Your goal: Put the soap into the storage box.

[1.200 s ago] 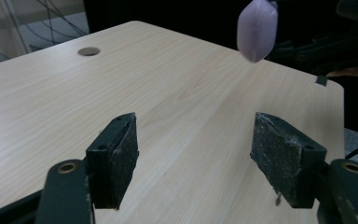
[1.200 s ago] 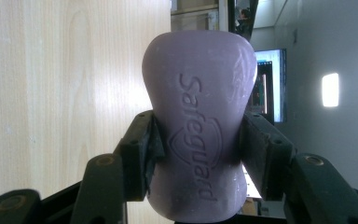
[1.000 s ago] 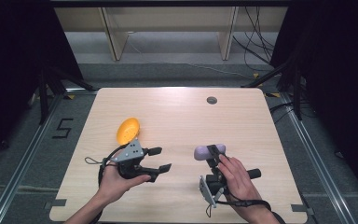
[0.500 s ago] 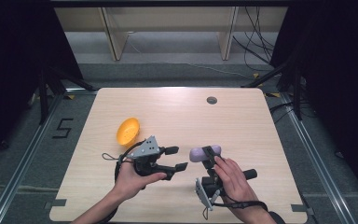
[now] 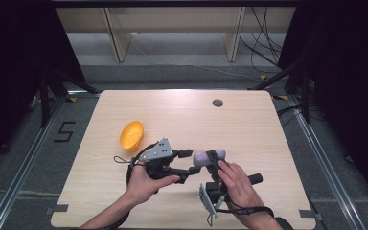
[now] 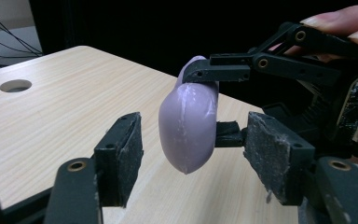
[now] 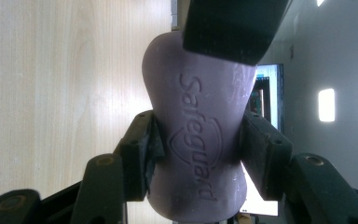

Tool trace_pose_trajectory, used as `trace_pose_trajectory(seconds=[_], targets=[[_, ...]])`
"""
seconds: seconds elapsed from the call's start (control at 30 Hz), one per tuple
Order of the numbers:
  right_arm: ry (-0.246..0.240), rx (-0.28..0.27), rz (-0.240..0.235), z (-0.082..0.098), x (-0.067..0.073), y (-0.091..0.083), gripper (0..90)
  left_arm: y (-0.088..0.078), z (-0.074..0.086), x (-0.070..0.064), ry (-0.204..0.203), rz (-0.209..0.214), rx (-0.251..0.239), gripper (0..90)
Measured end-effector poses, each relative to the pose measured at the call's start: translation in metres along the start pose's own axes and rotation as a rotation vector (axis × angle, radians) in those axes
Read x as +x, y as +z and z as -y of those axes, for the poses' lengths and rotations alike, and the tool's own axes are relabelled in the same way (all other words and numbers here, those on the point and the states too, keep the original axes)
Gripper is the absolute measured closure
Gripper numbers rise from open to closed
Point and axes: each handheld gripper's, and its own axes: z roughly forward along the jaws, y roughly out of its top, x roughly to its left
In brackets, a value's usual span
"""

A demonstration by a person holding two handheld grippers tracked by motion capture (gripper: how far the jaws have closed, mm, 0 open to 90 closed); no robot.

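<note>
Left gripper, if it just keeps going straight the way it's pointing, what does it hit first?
Most likely the purple soap bar, which the right gripper holds clamped just ahead. In the left gripper view the bar hangs between the left gripper's open jaws, slightly beyond their tips, though exact depth is hard to judge.

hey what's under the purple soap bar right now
Bare wooden table, with a gap: the soap bar hangs clear of it, pinched by the right gripper. The left gripper straddles its lower end, jaws open. The soap's far side is hidden.
</note>
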Motion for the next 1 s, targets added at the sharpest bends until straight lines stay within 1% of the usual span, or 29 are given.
trace_pose_trajectory(seconds=[0.07, 0.1, 0.13, 0.17, 0.2, 0.23, 0.3, 0.33, 0.37, 0.4, 0.43, 0.53, 0.67, 0.7, 0.77, 0.87, 0.93, 0.97, 1.0], targets=[[0.008, 0.000, -0.003, 0.000, 0.001, 0.000, 49.8, 0.001, 0.000, 0.000, 0.008, 0.001, 0.002, 37.2], [0.008, 0.000, -0.003, 0.000, 0.001, 0.000, 49.8, 0.002, 0.000, 0.000, 0.011, 0.010, -0.002, 37.2], [0.009, 0.000, -0.002, 0.000, 0.000, 0.000, 49.8, 0.003, -0.001, 0.000, 0.008, 0.004, 0.004, 37.7], [0.013, 0.004, -0.010, 0.000, 0.001, 0.000, 49.8, 0.003, -0.001, 0.000, 0.012, 0.007, 0.004, 38.1], [0.010, 0.001, -0.006, 0.000, 0.000, 0.000, 49.8, 0.004, -0.001, 0.000, 0.007, 0.008, 0.005, 38.6], [0.009, 0.000, -0.005, 0.000, 0.000, -0.001, 49.8, 0.005, -0.001, 0.000, 0.006, 0.018, -0.001, 38.9], [0.008, 0.000, 0.001, -0.001, 0.000, -0.001, 49.8, 0.005, -0.001, -0.001, 0.001, 0.017, 0.002, 39.3], [0.011, -0.005, 0.003, -0.001, 0.000, -0.001, 49.8, 0.006, -0.002, 0.000, 0.013, 0.020, 0.005, 39.7], [0.010, -0.002, -0.002, -0.001, 0.000, -0.001, 49.8, 0.006, -0.001, -0.001, 0.001, 0.017, 0.006, 40.1], [0.010, -0.003, -0.003, -0.001, 0.000, -0.001, 49.8, 0.007, -0.001, -0.001, 0.001, 0.019, 0.006, 40.3], [0.010, -0.003, -0.003, -0.001, 0.000, -0.001, 49.8, 0.008, -0.002, -0.001, 0.013, 0.026, 0.005, 40.3], [0.007, -0.004, 0.004, -0.001, 0.000, -0.001, 49.8, 0.010, -0.002, -0.002, -0.007, 0.025, 0.009, 41.6], [0.006, -0.006, 0.000, -0.002, 0.000, -0.001, 49.8, 0.012, -0.002, -0.001, -0.007, 0.029, 0.008, 43.1], [0.006, -0.006, 0.000, -0.002, 0.000, -0.001, 49.8, 0.013, -0.002, 0.000, 0.002, 0.032, 0.007, 43.1], [0.005, -0.011, 0.001, -0.003, 0.000, -0.001, 49.8, 0.015, -0.001, 0.000, -0.012, 0.029, 0.006, 44.3], [0.006, -0.011, 0.003, -0.003, 0.000, -0.002, 49.8, 0.016, -0.001, 0.001, -0.005, 0.028, 0.016, 45.4], [0.006, -0.011, 0.002, -0.004, 0.000, -0.002, 49.8, 0.017, 0.000, 0.000, -0.009, 0.024, 0.018, 47.1], [0.009, -0.011, 0.000, -0.004, 0.001, -0.002, 49.8, 0.019, 0.001, 0.001, -0.006, 0.032, 0.014, 47.6], [0.009, -0.011, 0.000, -0.004, 0.001, -0.002, 49.8, 0.019, 0.001, 0.001, -0.006, 0.032, 0.014, 48.1]])
